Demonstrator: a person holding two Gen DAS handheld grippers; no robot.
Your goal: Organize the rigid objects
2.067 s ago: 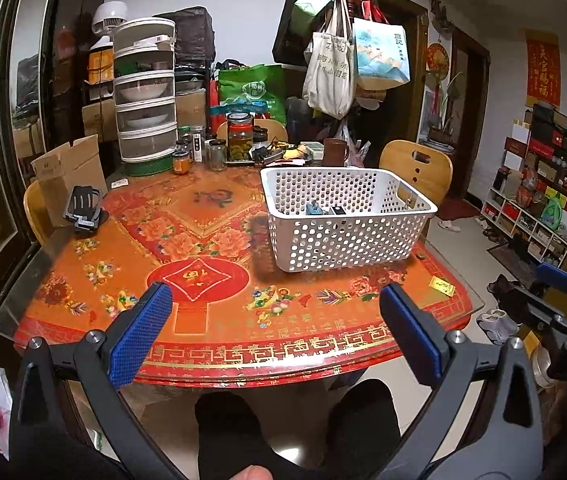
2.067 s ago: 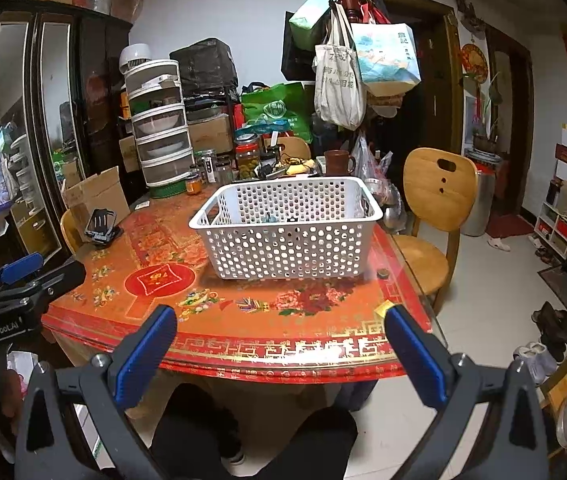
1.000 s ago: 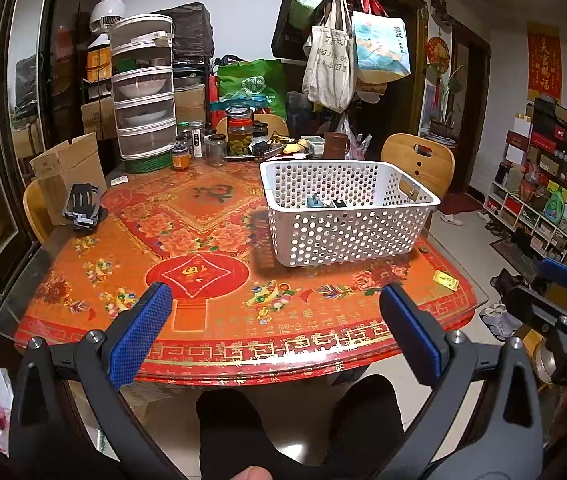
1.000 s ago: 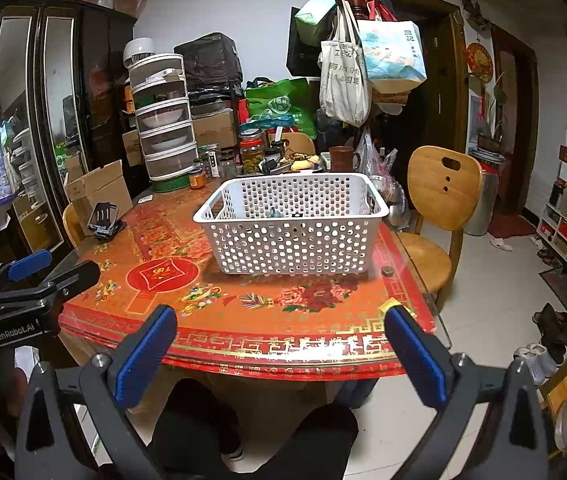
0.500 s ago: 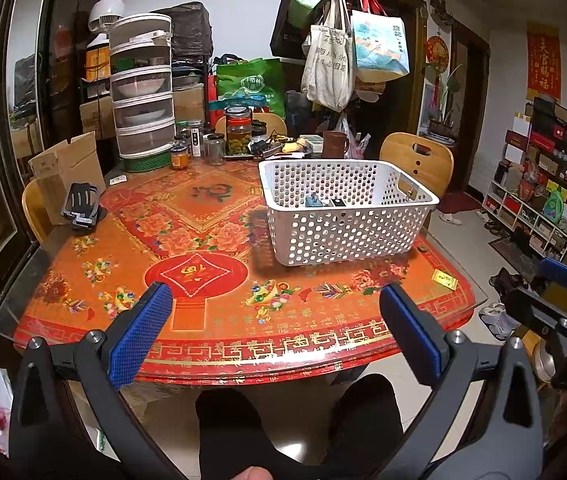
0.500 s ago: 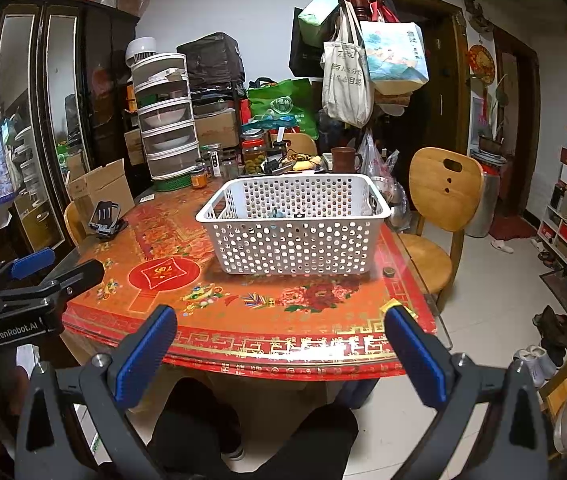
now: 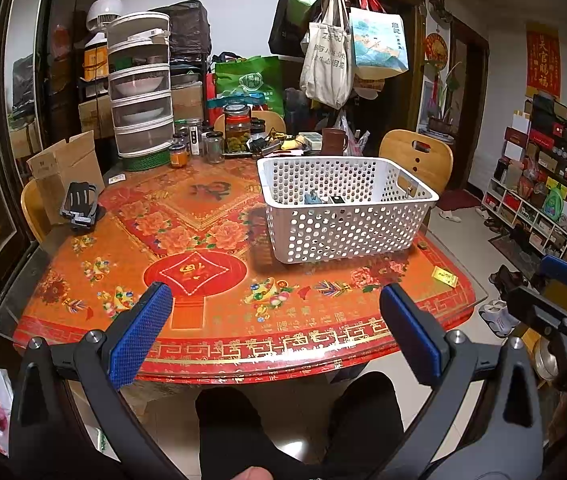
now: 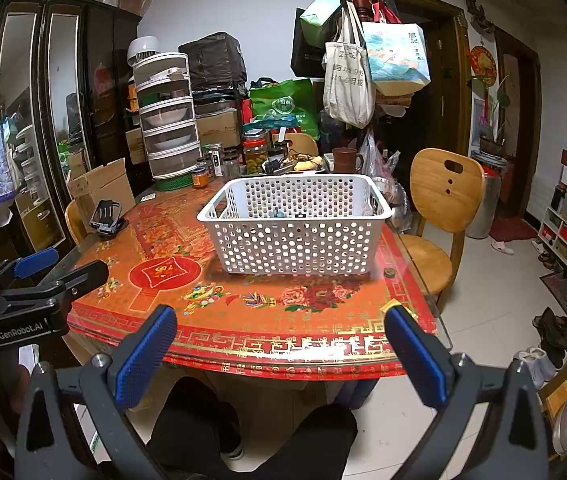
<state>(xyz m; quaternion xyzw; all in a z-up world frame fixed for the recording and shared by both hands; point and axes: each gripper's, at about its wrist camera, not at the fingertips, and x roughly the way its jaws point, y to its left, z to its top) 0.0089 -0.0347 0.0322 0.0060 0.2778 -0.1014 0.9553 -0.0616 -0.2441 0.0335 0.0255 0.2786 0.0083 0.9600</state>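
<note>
A white perforated basket (image 7: 347, 220) (image 8: 295, 236) stands on the red patterned table (image 7: 203, 248) (image 8: 187, 240), right of centre, with a few small dark items on its floor. A small yellow packet (image 7: 444, 276) (image 8: 393, 303) lies near the table's right front corner, and a small round brown piece (image 8: 389, 272) sits by the basket's corner. My left gripper (image 7: 275, 334) is open and empty, held off the table's front edge. My right gripper (image 8: 283, 354) is open and empty too, further right, in front of the table's corner.
A black phone stand (image 7: 80, 205) lies at the table's left edge beside a cardboard box (image 7: 63, 168). Jars, a stacked drawer unit (image 7: 139, 92) and clutter line the far side. Wooden chairs (image 8: 439, 208) stand right of the table. A person's dark-clothed legs (image 7: 295, 428) are below.
Both grippers have drawn back slightly from the table and stay open. Nothing on the table has moved.
</note>
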